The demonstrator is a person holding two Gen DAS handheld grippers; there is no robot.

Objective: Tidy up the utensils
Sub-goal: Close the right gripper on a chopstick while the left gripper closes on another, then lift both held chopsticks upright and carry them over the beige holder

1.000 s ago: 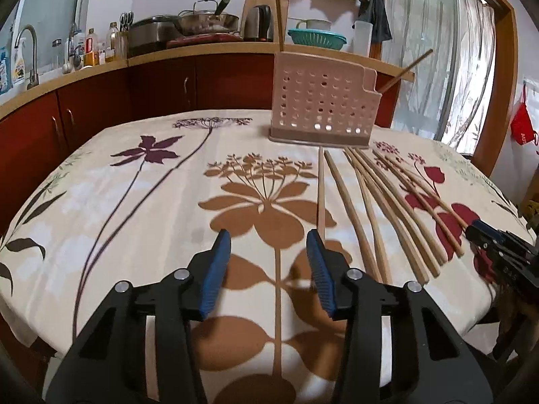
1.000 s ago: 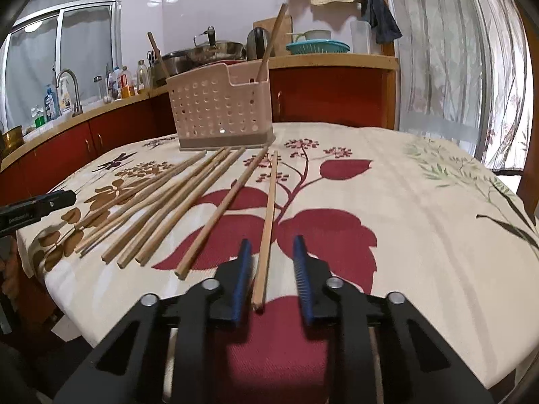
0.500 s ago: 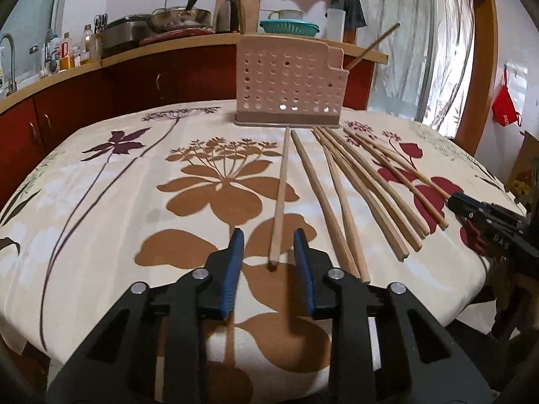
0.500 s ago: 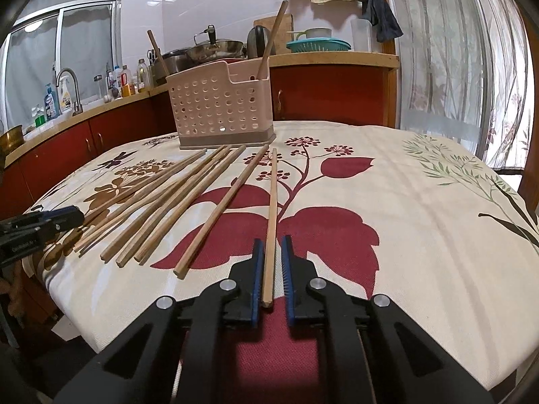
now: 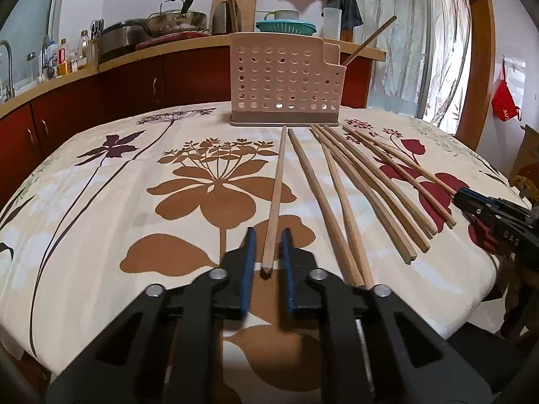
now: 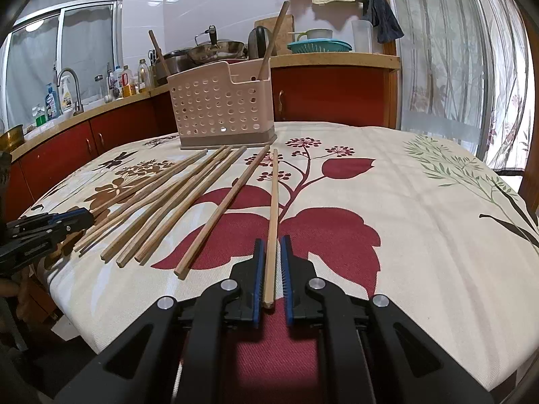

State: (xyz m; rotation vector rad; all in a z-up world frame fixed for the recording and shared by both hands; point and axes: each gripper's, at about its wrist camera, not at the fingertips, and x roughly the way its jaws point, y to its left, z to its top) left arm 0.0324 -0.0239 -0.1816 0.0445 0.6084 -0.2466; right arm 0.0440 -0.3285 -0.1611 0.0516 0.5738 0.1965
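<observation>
1. The left gripper (image 5: 267,252) has just been closing and now pinches the near end of the leftmost chopstick (image 5: 277,195) lying on the floral tablecloth (image 5: 101,202).
2. The right gripper (image 6: 269,269) is clamped on the rightmost chopstick (image 6: 273,215).
3. More chopsticks (image 6: 188,198) fan between them, pointing toward the perforated holder (image 6: 219,107).

A worktop (image 5: 101,202) covered by a cream cloth printed with brown and red flowers fills the lower frame. A perforated beige utensil holder (image 5: 284,80) stands at upper centre. Wooden chopsticks (image 5: 367,181) lie fanned on the cloth from its base toward lower right.
</observation>
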